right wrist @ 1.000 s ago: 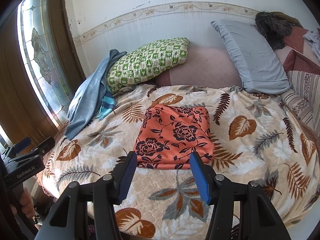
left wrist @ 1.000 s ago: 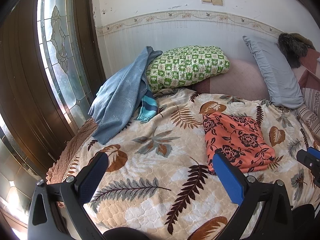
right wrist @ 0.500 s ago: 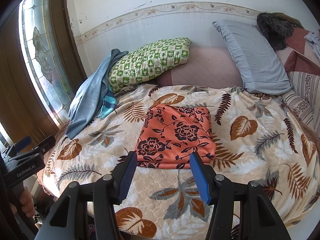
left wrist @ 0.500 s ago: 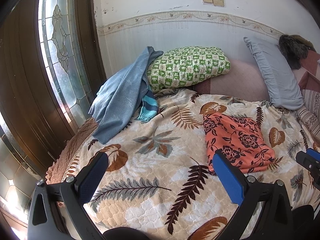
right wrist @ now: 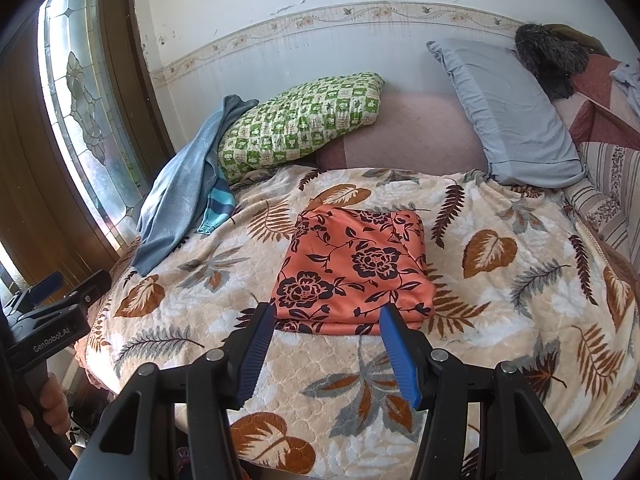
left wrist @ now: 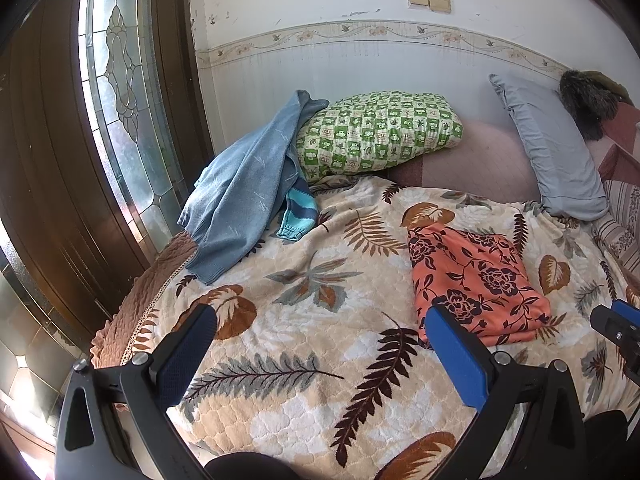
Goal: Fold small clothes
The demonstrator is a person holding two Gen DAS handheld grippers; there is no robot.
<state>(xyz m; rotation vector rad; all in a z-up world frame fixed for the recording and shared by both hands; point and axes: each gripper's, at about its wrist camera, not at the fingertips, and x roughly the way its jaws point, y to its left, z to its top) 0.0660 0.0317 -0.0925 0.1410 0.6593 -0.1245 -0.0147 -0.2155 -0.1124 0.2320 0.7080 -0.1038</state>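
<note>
An orange floral garment [right wrist: 356, 268] lies folded into a neat rectangle on the leaf-patterned blanket [right wrist: 500, 300] that covers the bed. Everything else sits around this folded piece.

The right gripper [right wrist: 326, 334] hangs just in front of the garment's near edge, its blue pads apart with only blanket and that near edge showing between them; nothing is held. The left gripper [left wrist: 320, 344] hovers to the left of the garment, jaws spread wide over bare blanket, its right pad [left wrist: 456, 356] overlapping the garment's near left corner in the left wrist view, though whether it touches the cloth is hard to judge from this angle.

Beyond the garment, against the wall, a green checked pillow [right wrist: 304, 120] leans to the left and a grey pillow [right wrist: 508, 108] leans to the right. A blue sweater [left wrist: 244, 192] drapes off the green pillow's left side down onto the blanket, well apart from the garment, with a striped teal cuff [left wrist: 298, 212] poking out beneath it. A dark furry item [right wrist: 548, 56] rests behind the grey pillow. Far left of the garment stands a leaded glass window [left wrist: 120, 92] in a dark wooden frame.
</note>
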